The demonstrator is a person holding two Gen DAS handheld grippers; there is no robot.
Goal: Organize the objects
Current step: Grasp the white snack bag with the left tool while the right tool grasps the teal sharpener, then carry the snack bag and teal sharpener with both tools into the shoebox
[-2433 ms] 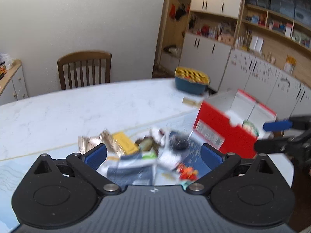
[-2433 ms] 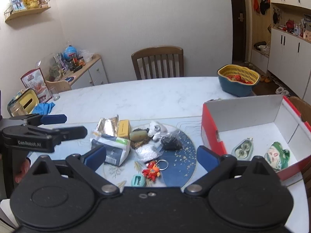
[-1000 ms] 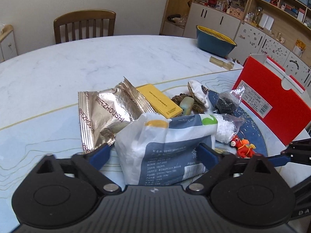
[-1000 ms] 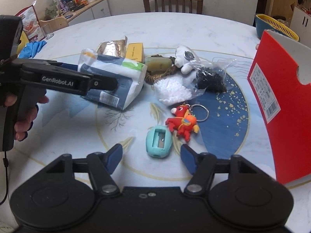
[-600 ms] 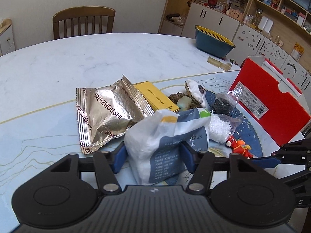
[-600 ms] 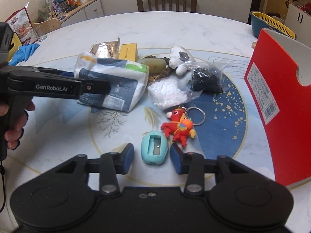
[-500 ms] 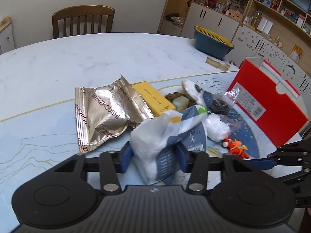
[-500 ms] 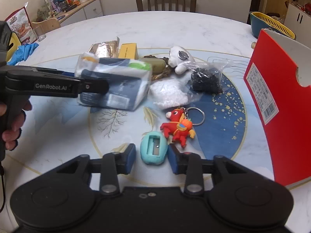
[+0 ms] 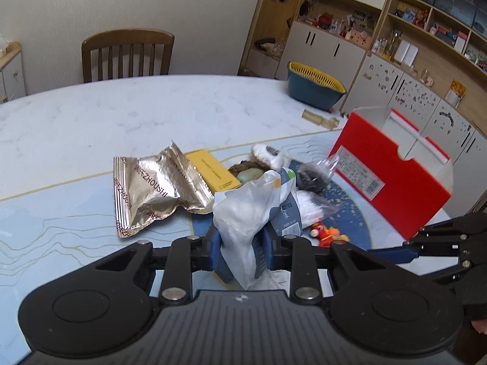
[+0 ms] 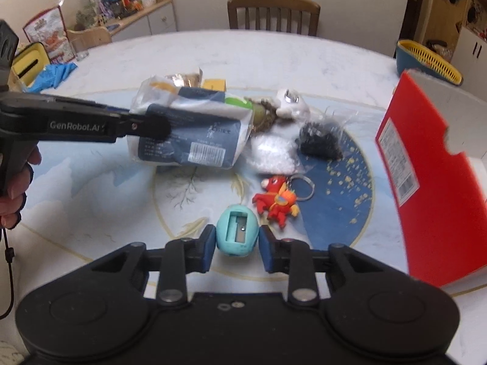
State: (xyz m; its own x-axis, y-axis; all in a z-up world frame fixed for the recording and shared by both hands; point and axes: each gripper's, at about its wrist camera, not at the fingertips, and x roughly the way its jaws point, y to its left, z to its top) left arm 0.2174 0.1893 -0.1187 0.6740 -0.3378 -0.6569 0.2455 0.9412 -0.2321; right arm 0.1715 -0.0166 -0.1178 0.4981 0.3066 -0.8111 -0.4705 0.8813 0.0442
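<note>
The white-and-blue pouch (image 9: 258, 213) sat squeezed between the blue pads of the left gripper (image 9: 242, 251), whose jaws were closing on it; in the right wrist view it hung clear of the table (image 10: 91, 188), above the patterned mat. The teal pencil sharpener (image 10: 238, 234) was clamped between the pads of the right gripper (image 10: 237, 249), which was fully clenched on it. Just beyond the sharpener lay the red dragon keychain (image 10: 277, 202), then a bag of white pellets (image 10: 271, 152) and a bag of dark bits (image 10: 319, 141). The red box (image 10: 426, 182) stood on the right, and a gold foil packet (image 9: 149, 191) lay to the pouch's left.
</note>
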